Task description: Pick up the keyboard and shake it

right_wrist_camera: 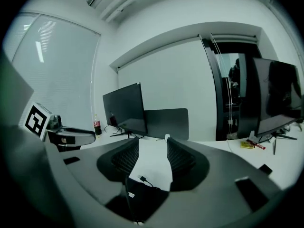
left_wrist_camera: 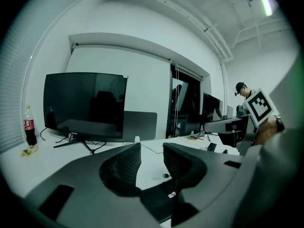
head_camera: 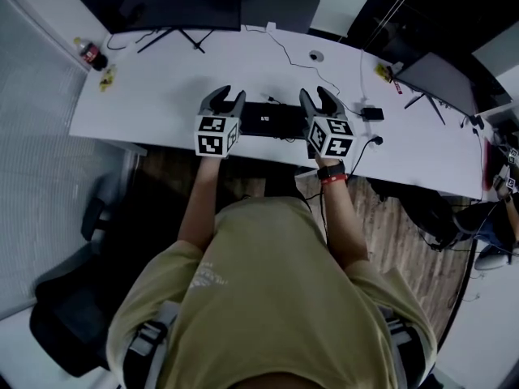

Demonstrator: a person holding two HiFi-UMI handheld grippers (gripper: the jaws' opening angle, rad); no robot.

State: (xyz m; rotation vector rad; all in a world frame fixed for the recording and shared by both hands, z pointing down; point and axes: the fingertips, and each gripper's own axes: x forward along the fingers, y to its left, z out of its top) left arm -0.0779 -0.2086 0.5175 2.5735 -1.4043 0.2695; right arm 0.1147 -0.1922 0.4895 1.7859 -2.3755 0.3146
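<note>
A black keyboard [head_camera: 272, 121] lies flat near the front edge of the white desk [head_camera: 162, 96], with a cable at its back. My left gripper [head_camera: 223, 94] is at its left end and my right gripper [head_camera: 319, 93] at its right end, both pointing away from me. In the left gripper view the jaws [left_wrist_camera: 152, 148] stand apart, white desk shows between the pads, and the keyboard [left_wrist_camera: 159, 198] lies low in the gap. The right gripper [right_wrist_camera: 152, 144] shows the same, with a keyboard corner [right_wrist_camera: 137, 196] and its cable plug below. No pad visibly presses on the keyboard.
A dark monitor [head_camera: 162, 2] stands at the desk's back left, with a cola bottle [head_camera: 92, 53] at the far left corner. Another monitor [head_camera: 438, 75] is at the right and a small black box [head_camera: 372, 113] beside the keyboard. A black chair [head_camera: 73, 314] stands at my left.
</note>
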